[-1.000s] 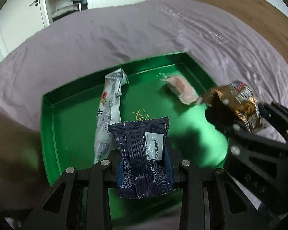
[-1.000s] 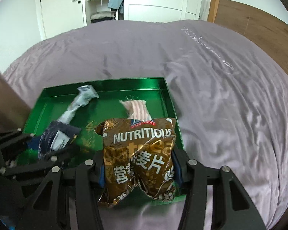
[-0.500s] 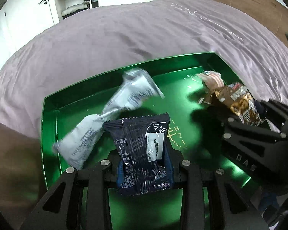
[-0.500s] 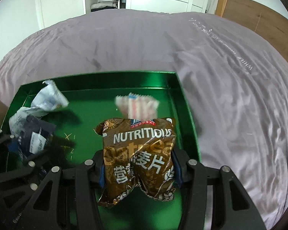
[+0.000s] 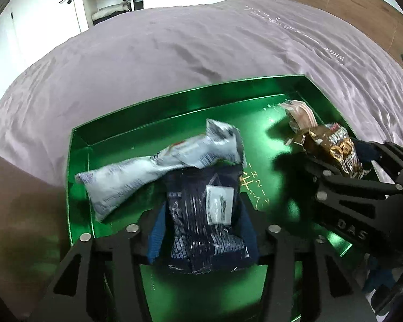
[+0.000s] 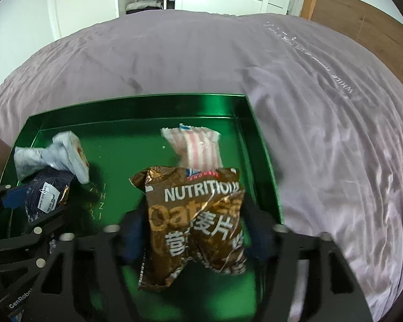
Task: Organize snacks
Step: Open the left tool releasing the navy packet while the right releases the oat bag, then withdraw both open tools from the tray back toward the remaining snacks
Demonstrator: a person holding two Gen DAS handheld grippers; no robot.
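Shiny green metal tray: grey-white pouch, pink-striped sachet in | left gripper, right gripper: jaws just opening, navy packet, brown oatmeal bag loose between | 2 drops pending

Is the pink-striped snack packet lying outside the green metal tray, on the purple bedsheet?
No: the pink-striped snack packet lies inside the green metal tray, near its far right corner, just beyond the brown oatmeal bag.

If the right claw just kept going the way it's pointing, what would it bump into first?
Probably the floor of the shiny green metal tray. The right claw tilts down over it, the brown oatmeal packet loose between its just-opened jaws. Depth is unclear.
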